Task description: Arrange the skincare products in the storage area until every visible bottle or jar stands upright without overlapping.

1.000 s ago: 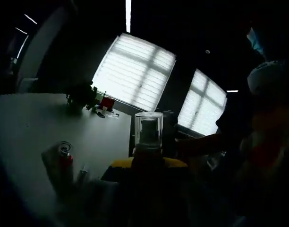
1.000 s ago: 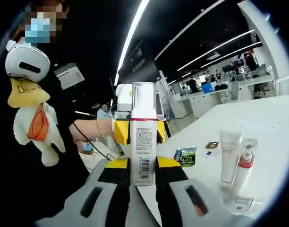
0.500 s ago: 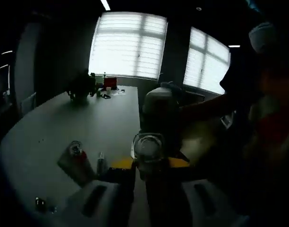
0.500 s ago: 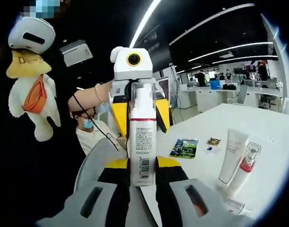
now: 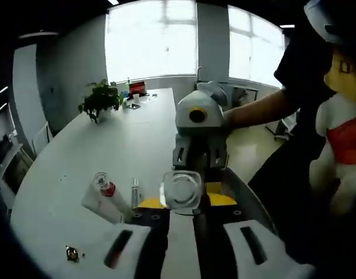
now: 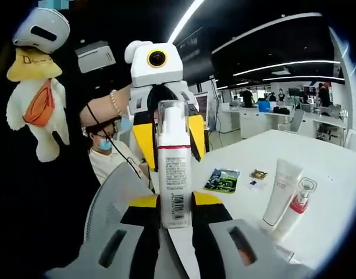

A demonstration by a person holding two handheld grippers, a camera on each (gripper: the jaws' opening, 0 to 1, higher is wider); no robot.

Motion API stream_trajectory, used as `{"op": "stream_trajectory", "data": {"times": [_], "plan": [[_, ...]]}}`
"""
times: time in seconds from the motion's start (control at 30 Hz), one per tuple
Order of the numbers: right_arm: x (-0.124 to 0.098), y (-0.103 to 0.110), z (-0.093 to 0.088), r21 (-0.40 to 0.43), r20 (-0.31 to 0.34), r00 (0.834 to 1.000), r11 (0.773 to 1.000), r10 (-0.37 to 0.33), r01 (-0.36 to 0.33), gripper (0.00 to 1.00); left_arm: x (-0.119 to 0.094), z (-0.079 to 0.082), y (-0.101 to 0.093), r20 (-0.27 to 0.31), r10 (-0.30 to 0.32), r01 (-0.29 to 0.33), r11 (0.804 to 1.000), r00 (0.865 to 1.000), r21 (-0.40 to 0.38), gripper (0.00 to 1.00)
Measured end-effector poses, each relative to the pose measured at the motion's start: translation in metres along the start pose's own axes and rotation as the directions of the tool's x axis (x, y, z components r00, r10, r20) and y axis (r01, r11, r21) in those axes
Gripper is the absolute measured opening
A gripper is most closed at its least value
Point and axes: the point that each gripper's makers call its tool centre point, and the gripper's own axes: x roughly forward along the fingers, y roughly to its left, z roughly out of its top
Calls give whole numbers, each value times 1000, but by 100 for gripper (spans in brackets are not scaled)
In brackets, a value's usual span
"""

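A white pump bottle (image 6: 175, 180) with a clear cap, a red band and a barcode stands upright between my right gripper's (image 6: 177, 204) yellow pads, which are shut on its lower body. My left gripper (image 6: 168, 148) faces it from behind, a yellow finger on either side of the cap; whether they touch it is unclear. In the left gripper view the clear cap (image 5: 181, 189) is seen end-on between my left gripper's (image 5: 181, 202) pads, with the right gripper (image 5: 198, 157) just beyond. A white tube (image 6: 281, 192) (image 5: 96, 203) and a red-collared bottle (image 6: 298, 200) (image 5: 106, 187) lie on the table.
The long white table (image 5: 137, 133) also carries a small vial (image 5: 135, 189), a green sachet (image 6: 220, 179), a small gold item (image 6: 260, 174) (image 5: 72, 253) and a far potted plant (image 5: 101, 100). A person's arm (image 5: 253, 110), a plush toy (image 6: 35, 104) and a grey chair (image 6: 117, 197) are close by.
The left gripper view has swung down from the windows to the table, and the bottle's cap now shows end-on. In the right gripper view the left gripper stands higher and closer over the bottle.
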Motion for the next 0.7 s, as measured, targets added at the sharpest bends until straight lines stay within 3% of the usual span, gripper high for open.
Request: {"op": "stream_trajectory", "data": {"times": [0.17,0.43,0.57,0.7], "plan": [[-1,-1,-4,35,-24,1000,999,2,-1,20,7,2,-7,-11,-15,15,1000,1000,18,24],[-2,-12,-12,35,-26,999,999,-28,29,21,16,-2,0,-52,-15,18,999,999,42,24],[-4,-20,-11,52,2,998,997,-56,56,23,24,-11,5,-109,-1,9,998,994,70,24],[-5,-27,-18,50,-19,996,995,-83,84,26,31,-14,11,-117,-3,11,998,993,69,24]]}}
